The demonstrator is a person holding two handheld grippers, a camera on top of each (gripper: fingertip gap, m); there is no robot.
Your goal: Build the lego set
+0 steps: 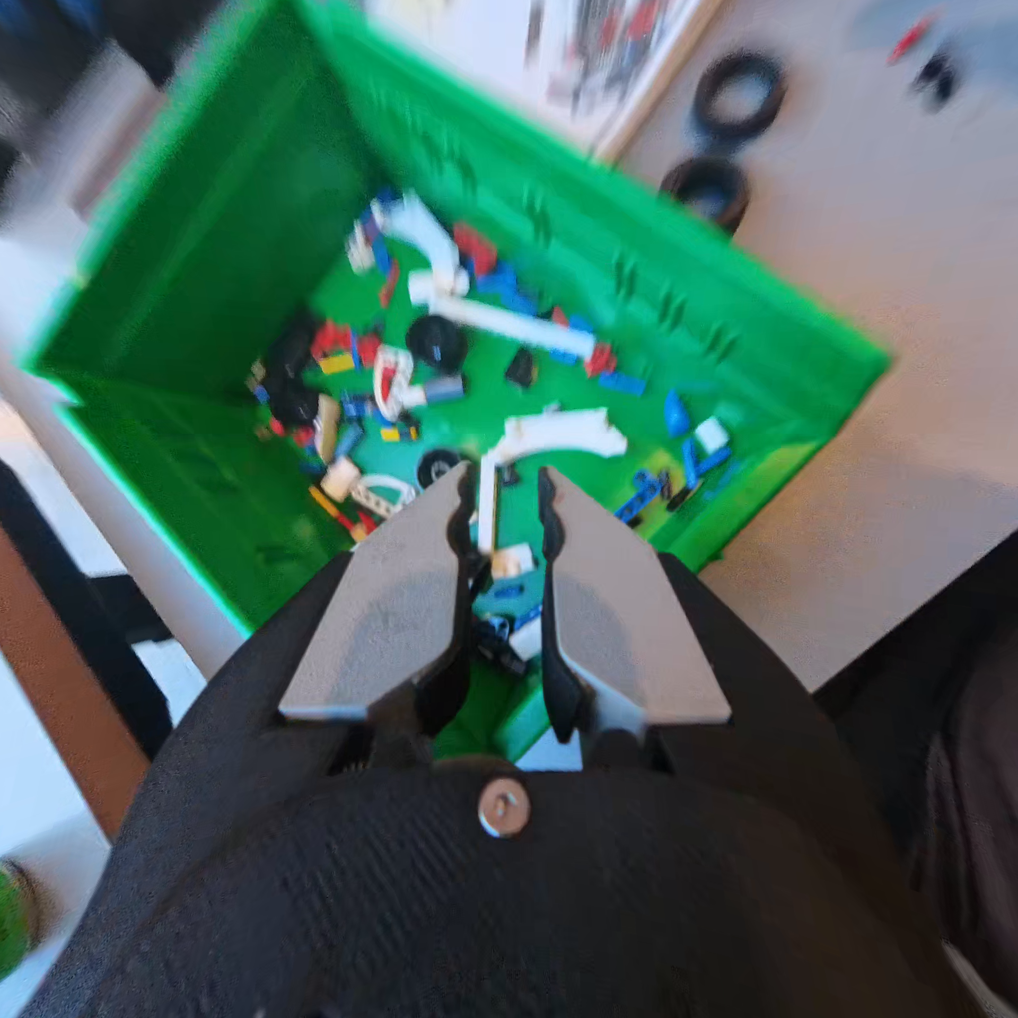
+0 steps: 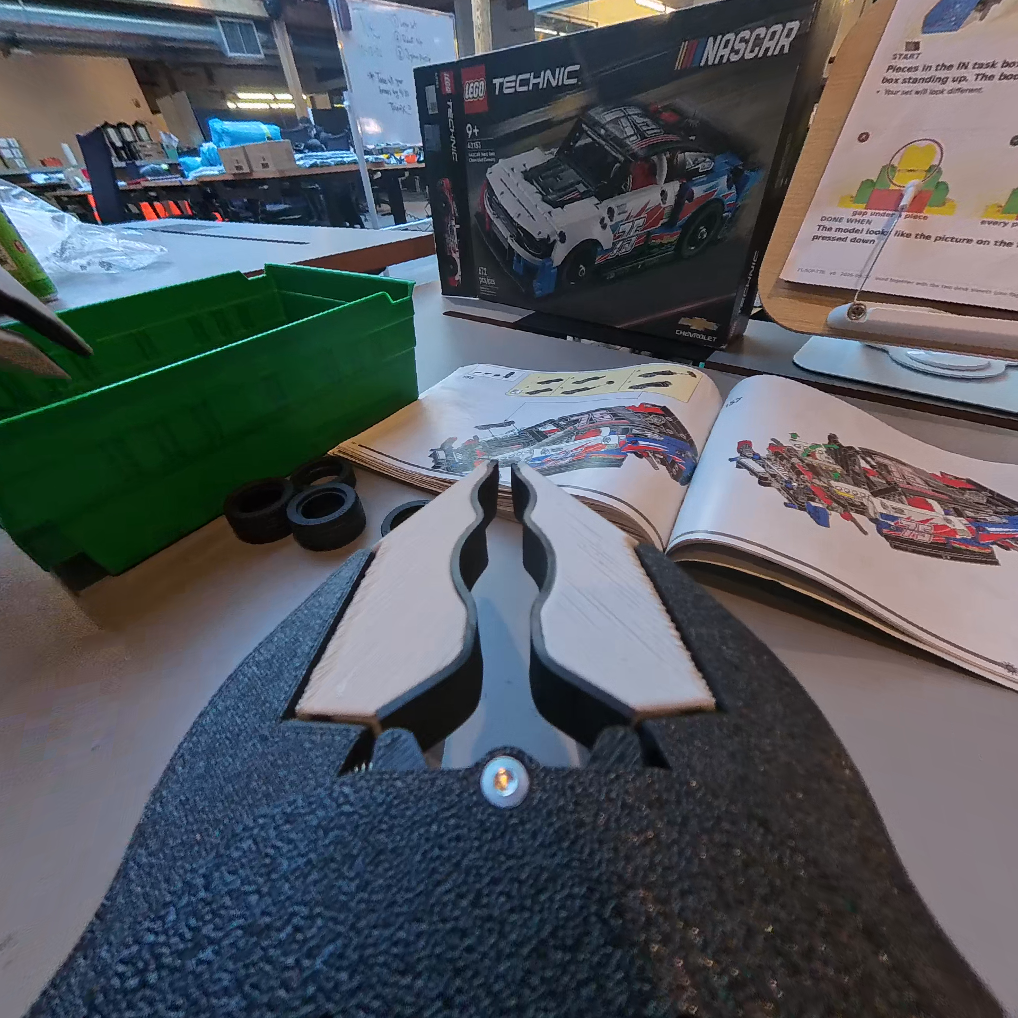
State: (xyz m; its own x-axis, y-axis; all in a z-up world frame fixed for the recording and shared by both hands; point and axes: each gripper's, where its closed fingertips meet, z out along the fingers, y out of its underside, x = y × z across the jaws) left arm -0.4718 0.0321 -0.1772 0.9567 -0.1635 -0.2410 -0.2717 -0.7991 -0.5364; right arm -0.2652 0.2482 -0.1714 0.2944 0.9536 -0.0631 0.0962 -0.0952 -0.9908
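A green bin holds several loose lego pieces in white, blue, red and black, with a white curved panel and a black wheel among them. My left gripper is open above the bin's near side, over a long white piece that shows between the jaws. The view is blurred, so I cannot tell whether it touches anything. My right gripper is shut and empty, low over the table in front of the open instruction booklet. The bin stands to its left, with the left gripper's fingers over it.
Several black tyres lie on the table between bin and booklet; they also show in the left wrist view. The set's box stands behind the booklet. A sheet on a stand is at the right. My right fingertips sit around 30 centimeters from my left ones.
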